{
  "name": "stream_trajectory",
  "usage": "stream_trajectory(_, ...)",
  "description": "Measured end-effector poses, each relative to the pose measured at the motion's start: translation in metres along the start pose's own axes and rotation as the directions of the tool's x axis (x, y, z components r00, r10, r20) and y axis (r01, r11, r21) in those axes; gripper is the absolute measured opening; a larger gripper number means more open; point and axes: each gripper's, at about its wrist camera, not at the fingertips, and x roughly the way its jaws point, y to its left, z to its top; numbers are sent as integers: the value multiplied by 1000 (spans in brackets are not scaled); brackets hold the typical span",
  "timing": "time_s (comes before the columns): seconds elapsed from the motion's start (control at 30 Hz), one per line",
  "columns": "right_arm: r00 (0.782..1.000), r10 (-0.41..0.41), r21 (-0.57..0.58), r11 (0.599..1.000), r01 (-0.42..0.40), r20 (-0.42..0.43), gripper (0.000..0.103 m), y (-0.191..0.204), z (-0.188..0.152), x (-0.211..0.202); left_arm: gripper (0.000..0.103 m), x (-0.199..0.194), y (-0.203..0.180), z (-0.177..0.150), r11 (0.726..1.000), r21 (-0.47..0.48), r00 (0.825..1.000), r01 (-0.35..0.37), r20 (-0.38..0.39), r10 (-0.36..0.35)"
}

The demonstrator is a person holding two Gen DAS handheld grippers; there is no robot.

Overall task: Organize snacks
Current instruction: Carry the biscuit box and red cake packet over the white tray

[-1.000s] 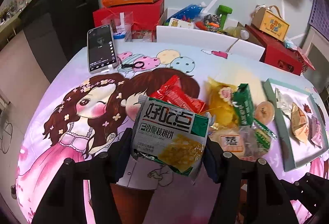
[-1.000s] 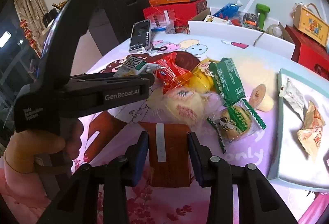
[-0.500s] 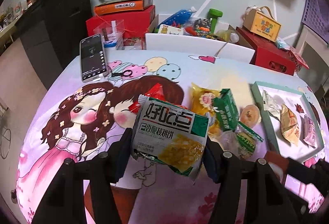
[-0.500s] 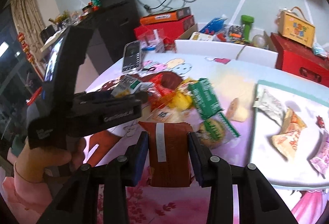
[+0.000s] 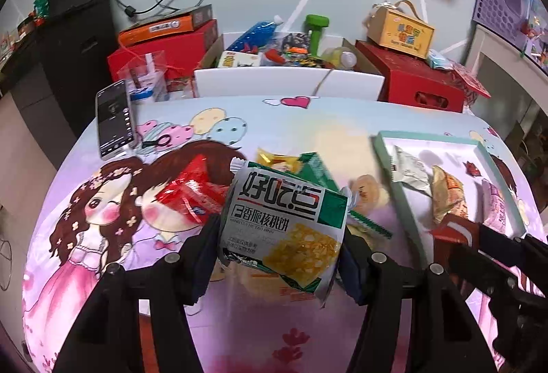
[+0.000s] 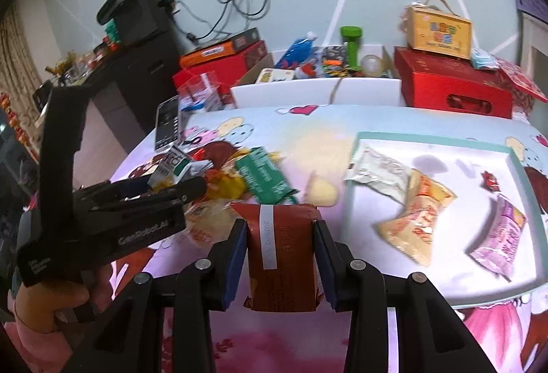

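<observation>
The right gripper (image 6: 280, 256) is squeezing a dark red snack pack (image 6: 281, 256) between its two fingers, with the pack standing up straight. The tray (image 6: 431, 137) is lying ahead of this gripper and to its right, and three snacks are already resting inside it. The left gripper (image 5: 278, 248) is clamped on a green and white cookie bag (image 5: 286, 222), holding it up above the table. The pile of loose snacks (image 5: 308, 174) is sitting just ahead of and under that bag.

I think the step now is carrying both packs over to the tray. To do it well, the right gripper should be going first, since it is nearer the tray. It should be aiming for the bare spot close to it, in front of the orange bag (image 6: 416, 219). It should be coming low before letting go, so the pack is lying flat and not bouncing out. The left gripper should be waiting off to the side, so the two are not bumping.
</observation>
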Motion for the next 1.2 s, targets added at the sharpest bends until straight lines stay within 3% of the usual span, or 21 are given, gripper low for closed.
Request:
stream_trajectory(0.43,988,-149,162,977,141,38,41,-75,4,-22,63,8,-49,4,995,61,997,74,2,-74)
stream_trajectory(0.97,941,-337,324,892,315,15,41,-159,-6,-45,63,24,-142,2,963,192,982,190,-28,-188)
stream_trajectory(1.2,933,-361,370,867,334,2,41,-181,-11,-49,63,34,-173,0,946,236,975,221,-53,-215)
